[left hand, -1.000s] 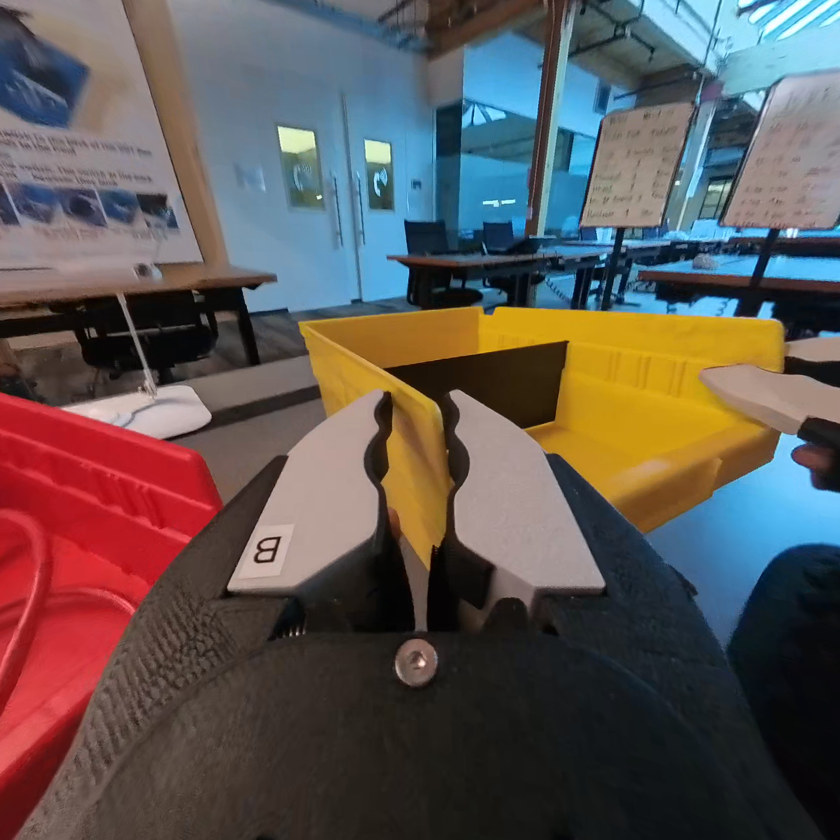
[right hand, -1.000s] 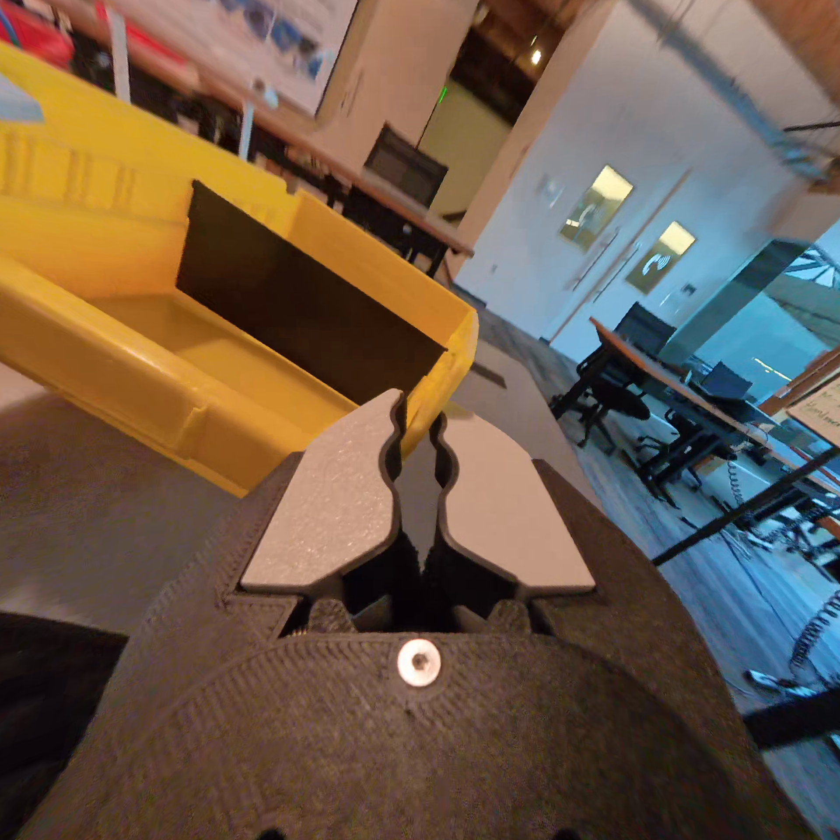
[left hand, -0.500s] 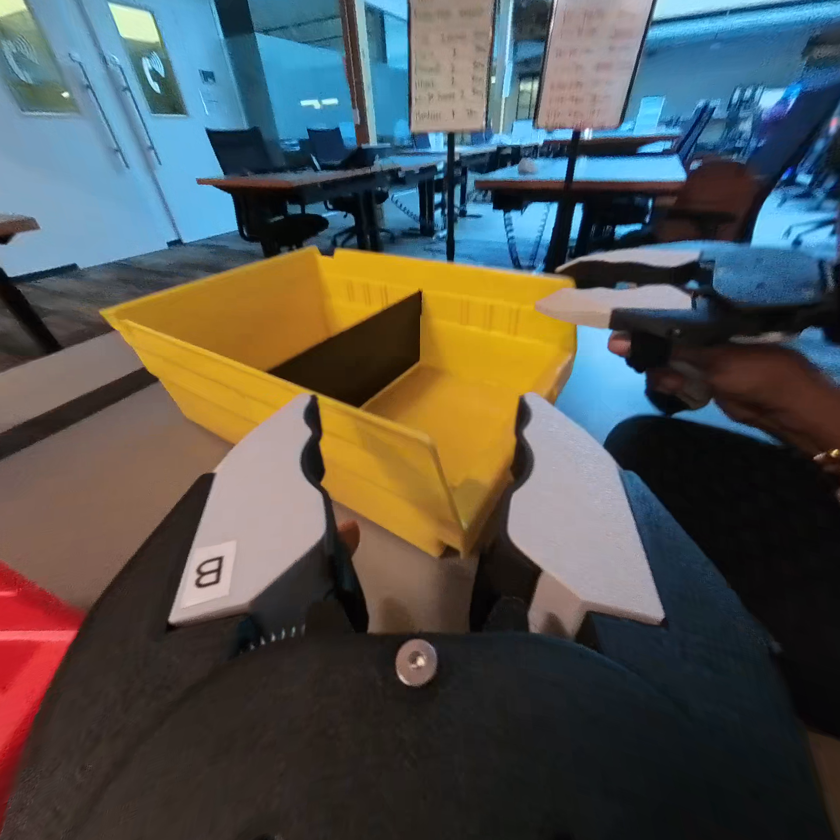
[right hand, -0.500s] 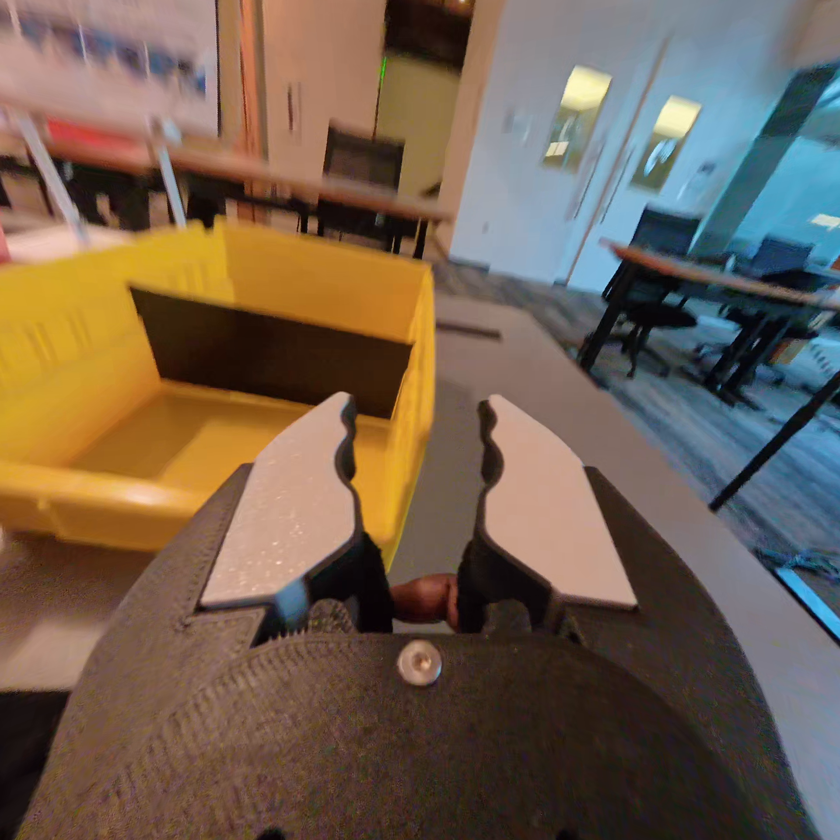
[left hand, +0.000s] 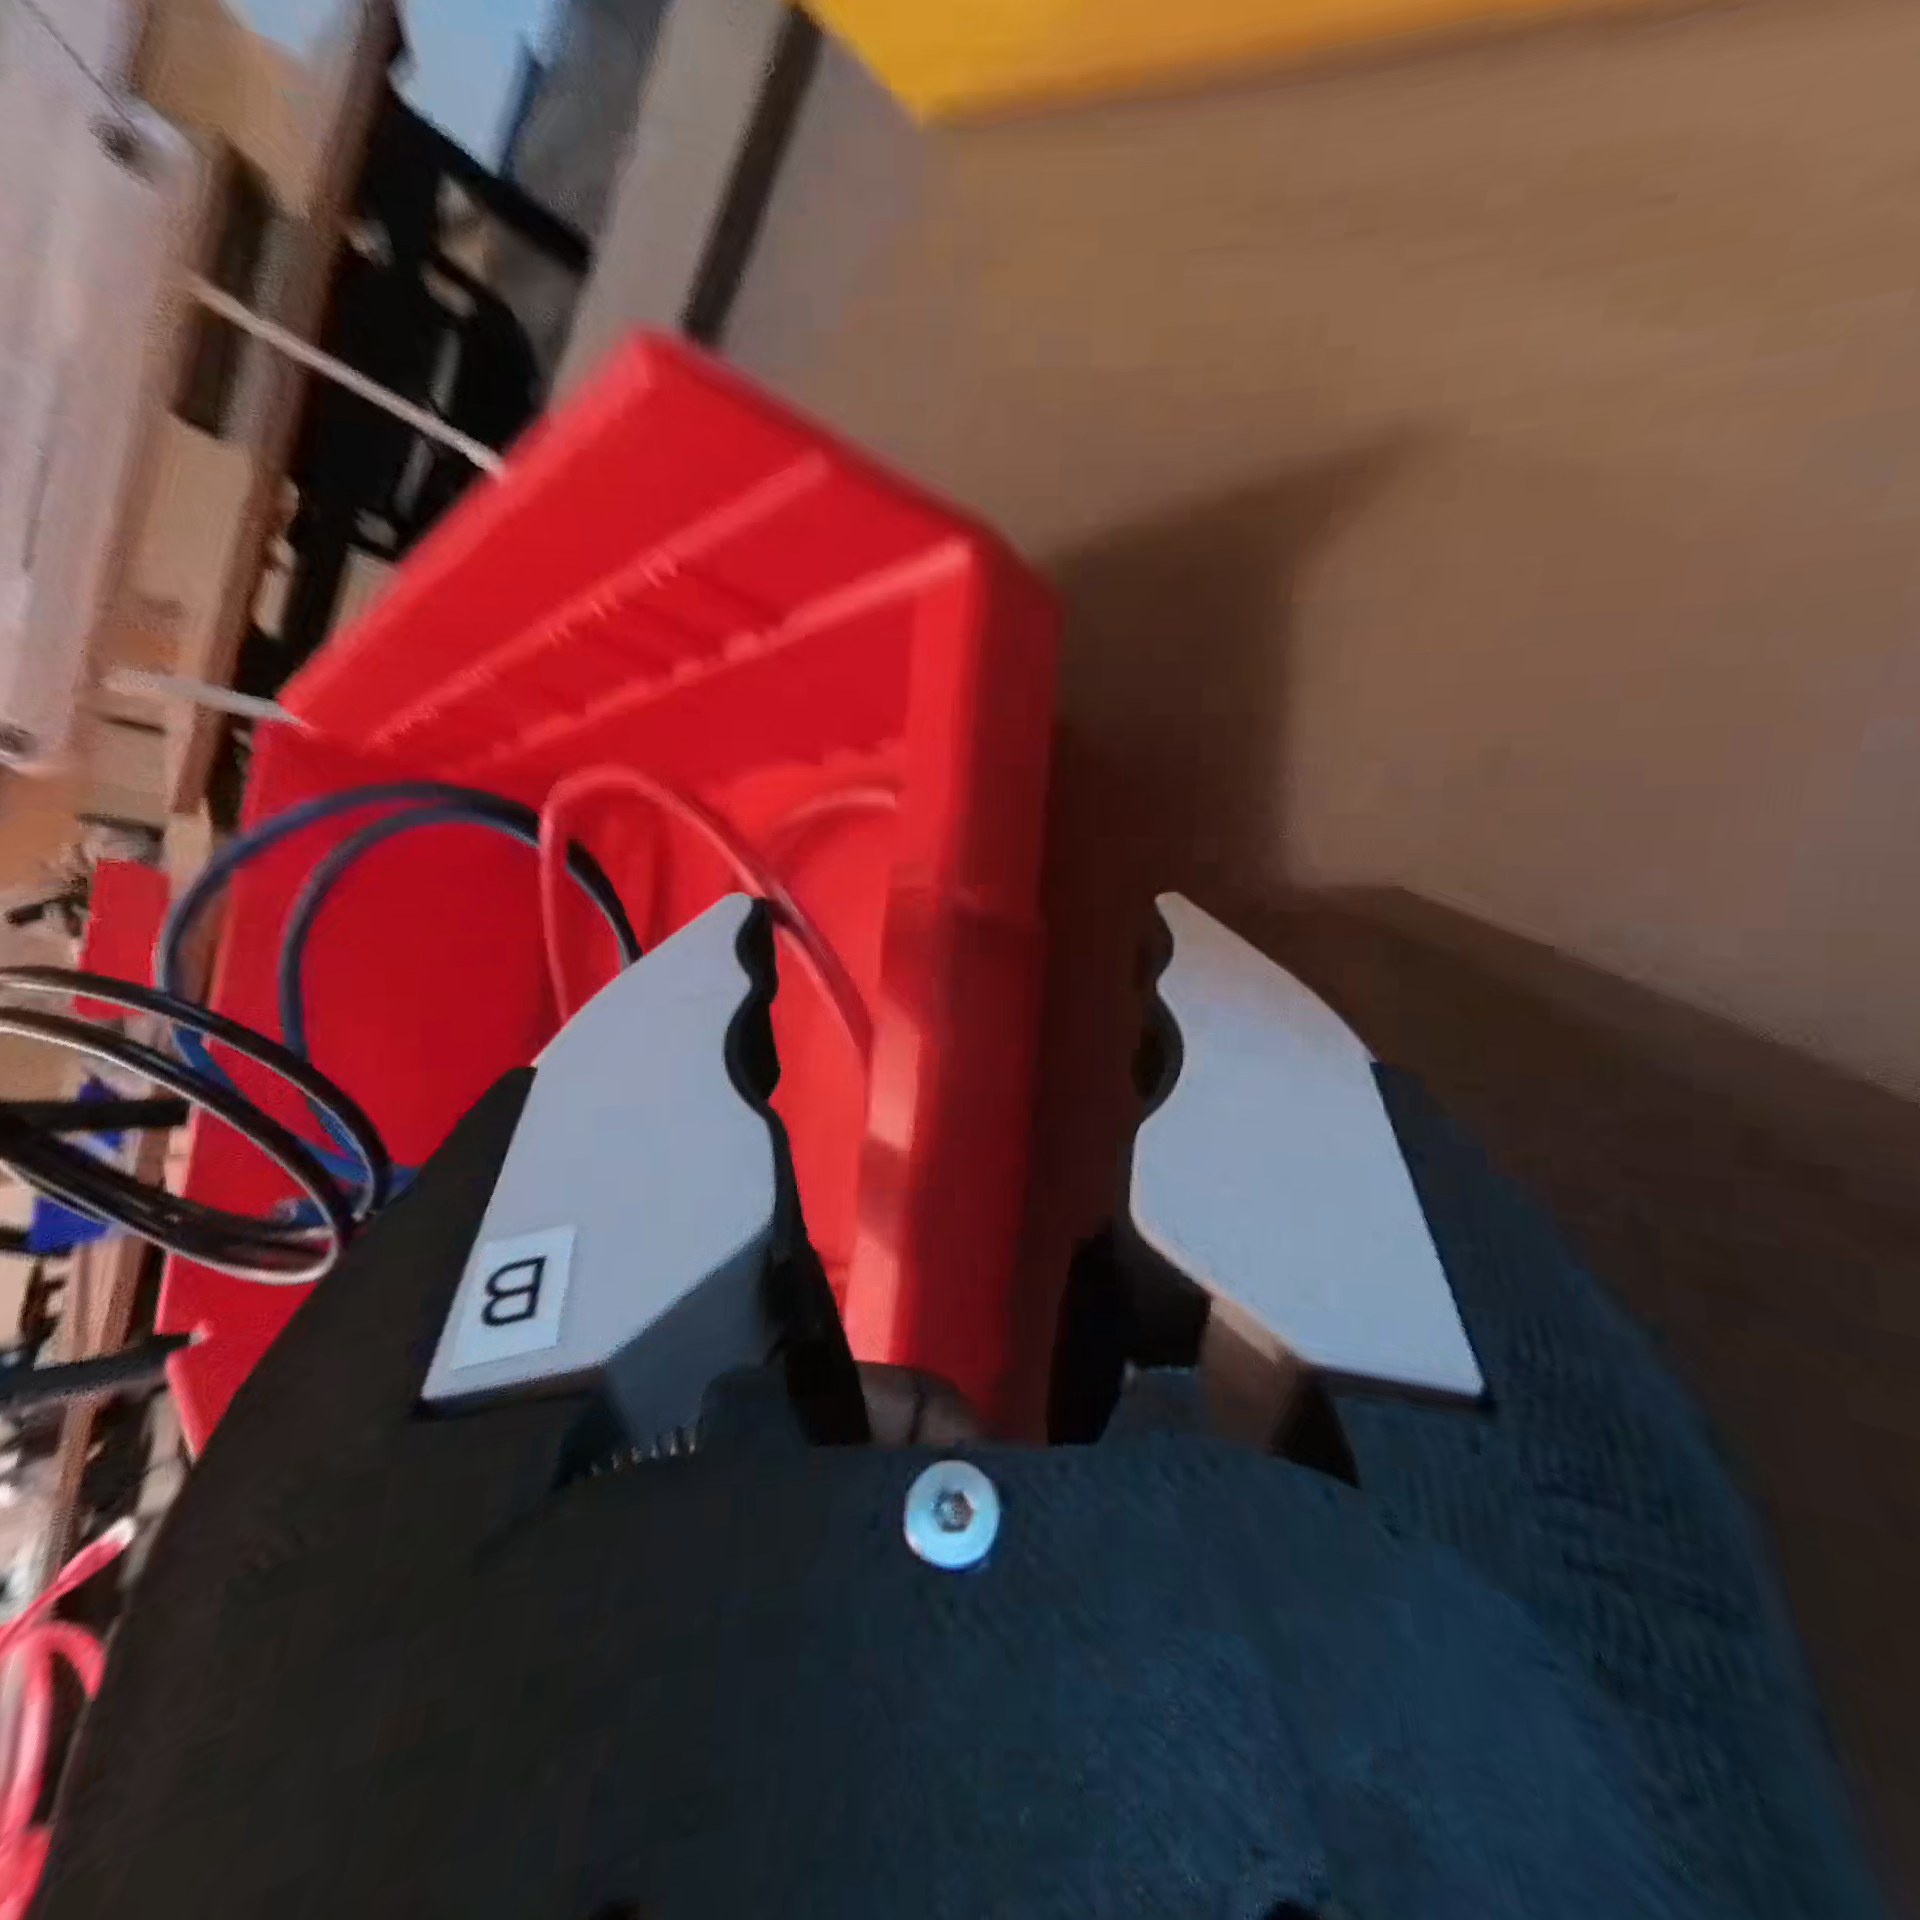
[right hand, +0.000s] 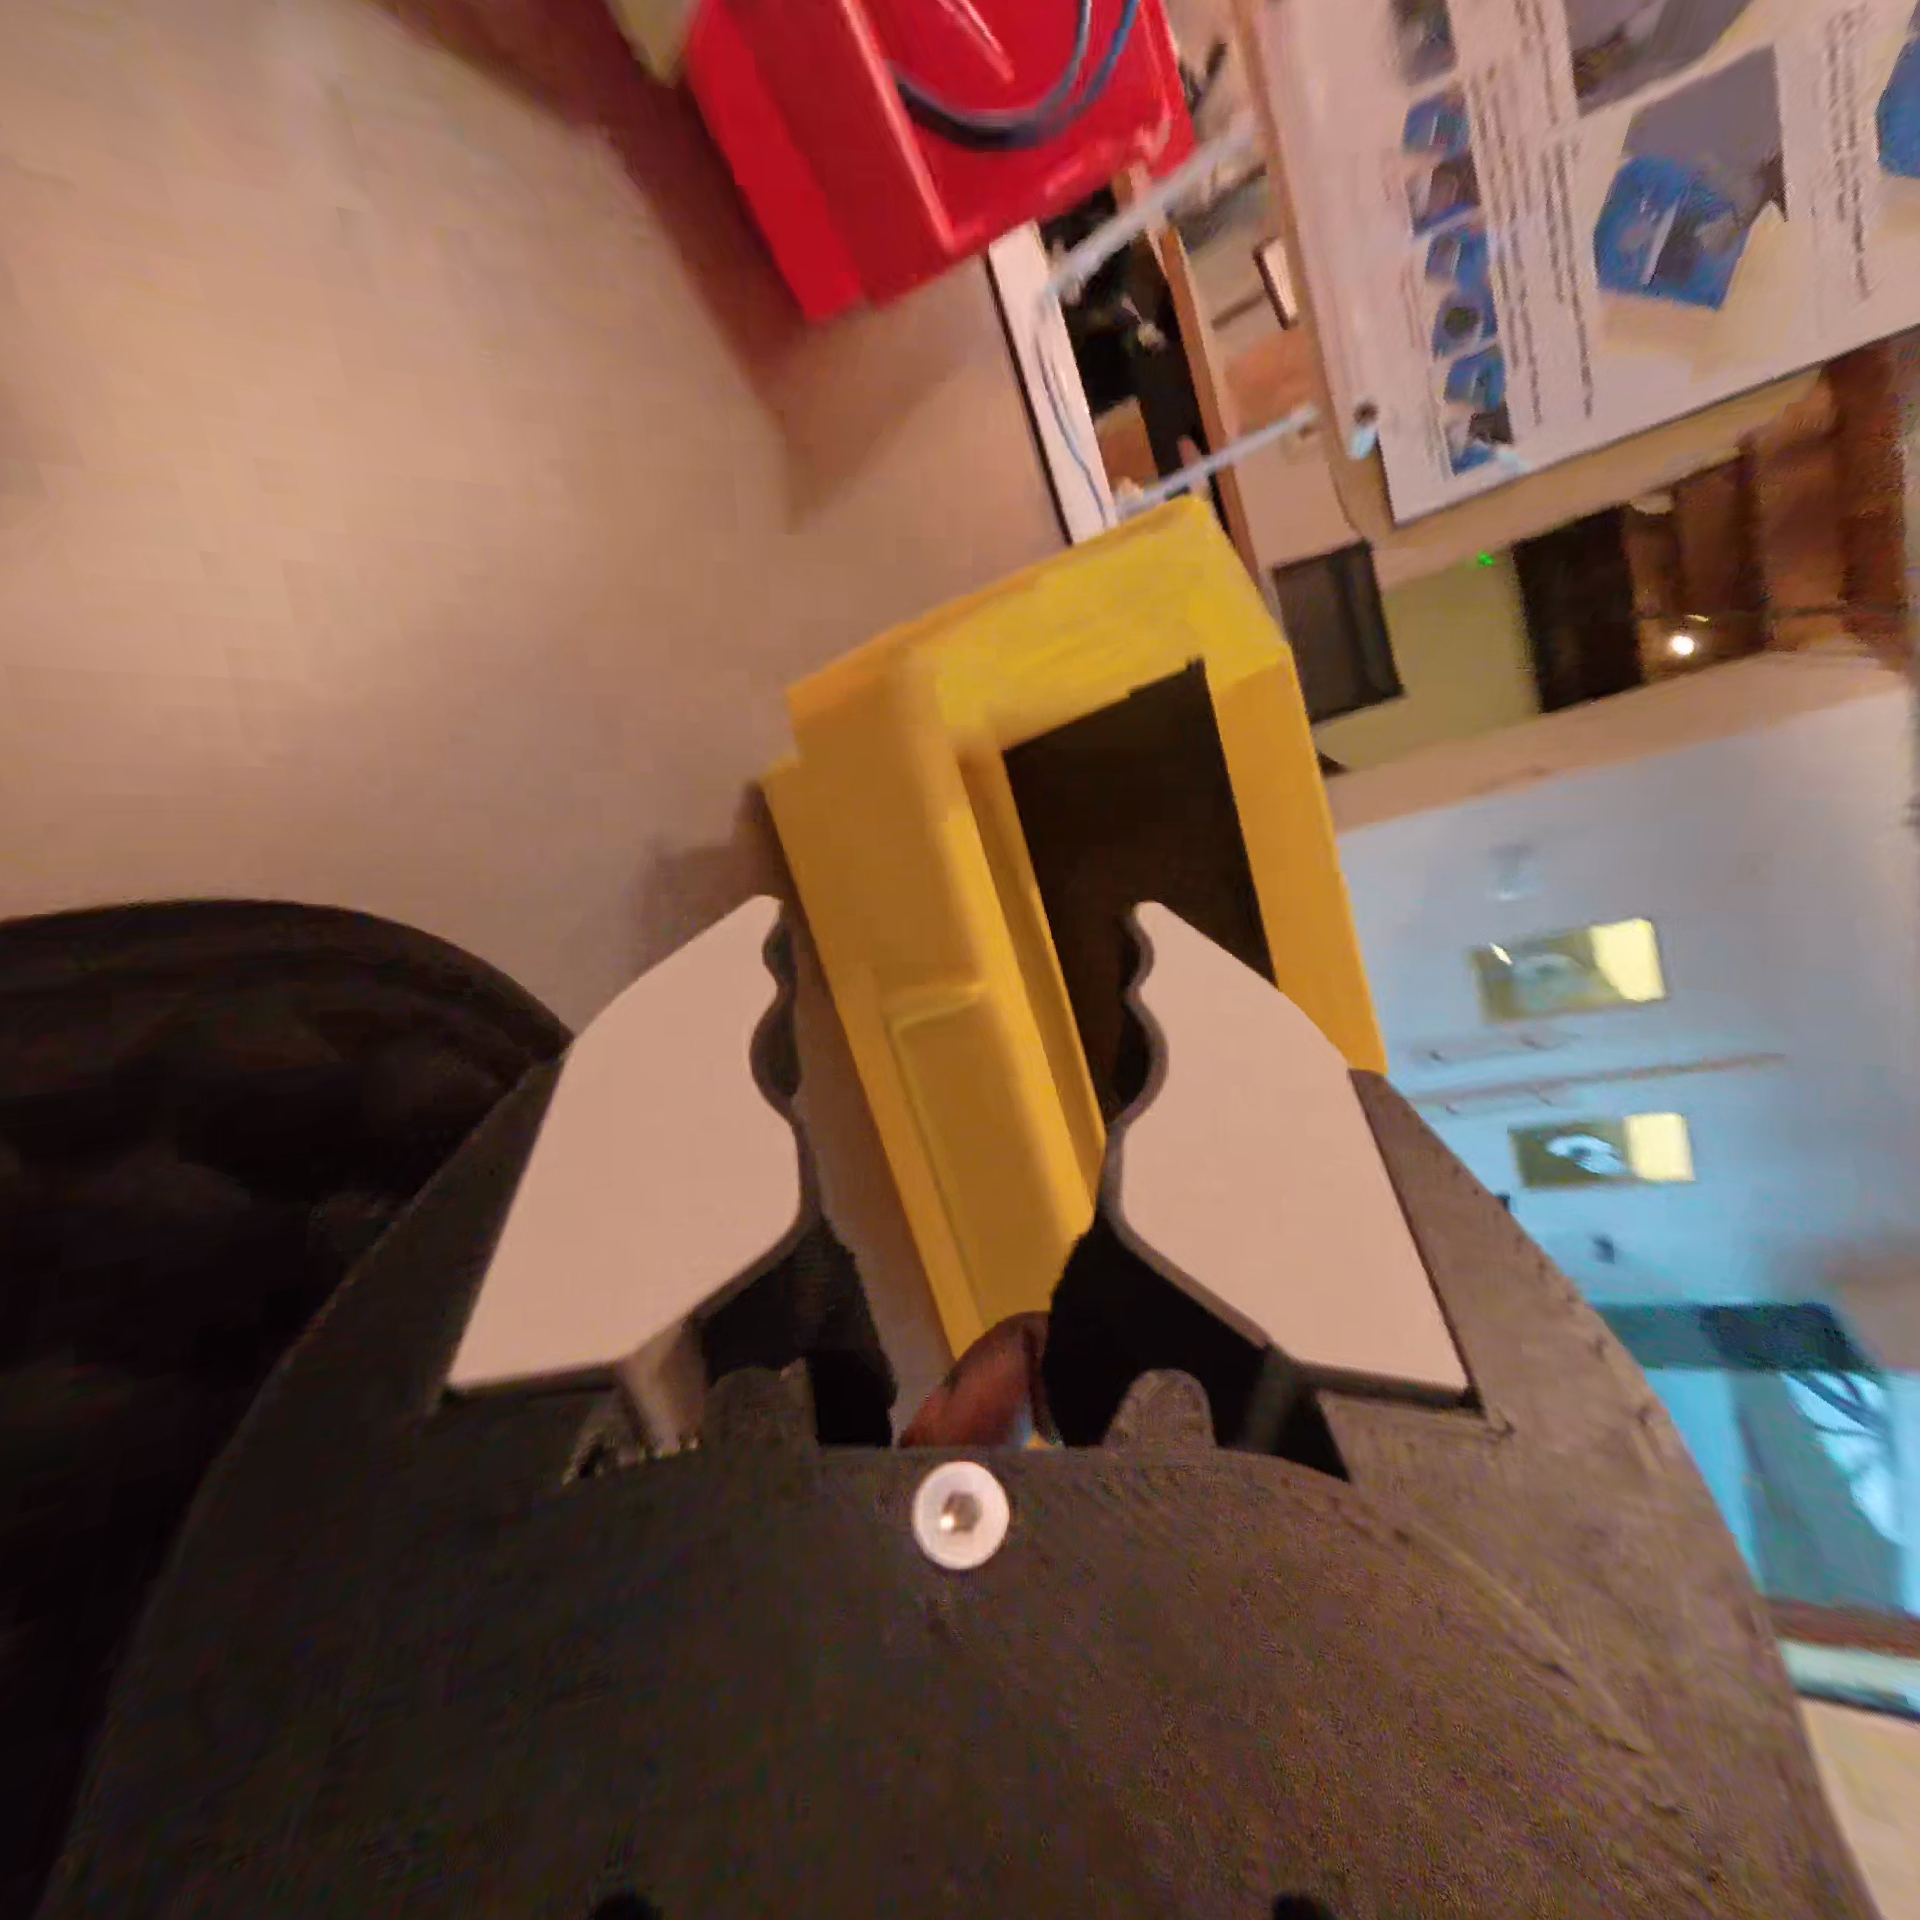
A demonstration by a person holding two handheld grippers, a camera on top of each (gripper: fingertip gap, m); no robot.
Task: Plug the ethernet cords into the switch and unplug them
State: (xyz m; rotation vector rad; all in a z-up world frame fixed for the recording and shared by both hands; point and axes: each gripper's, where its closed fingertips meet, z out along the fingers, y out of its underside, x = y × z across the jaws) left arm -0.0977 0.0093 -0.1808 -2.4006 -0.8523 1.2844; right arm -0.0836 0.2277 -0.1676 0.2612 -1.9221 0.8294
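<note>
The views are tilted and blurred. In the left wrist view a red bin (left hand: 665, 644) lies on the table and holds a red cord (left hand: 623, 790) and a dark blue cord (left hand: 312, 831). My left gripper (left hand: 956, 935) is open just in front of the bin's near corner, and its pads touch nothing. In the right wrist view my right gripper (right hand: 956, 925) is open, with the front wall of a yellow bin (right hand: 914, 935) seen between the fingers, which do not press on it. The red bin (right hand: 831, 187) with the blue cord (right hand: 997, 125) lies farther off. No switch is in view.
The yellow bin has a black divider (right hand: 1122, 810); its edge shows in the left wrist view (left hand: 1143, 52). More black and white cords (left hand: 156, 1143) loop at the left. A poster board (right hand: 1610, 208) stands behind the grey table (right hand: 416, 520). Dark fabric (right hand: 156, 1143) is at the left. Spacing between my two grippers at the tips: around 20 centimeters.
My left gripper was shut on the yellow bin's wall, then opened and swung over to the red bin. My right gripper opened from nearly shut. Both views have rolled sideways.
</note>
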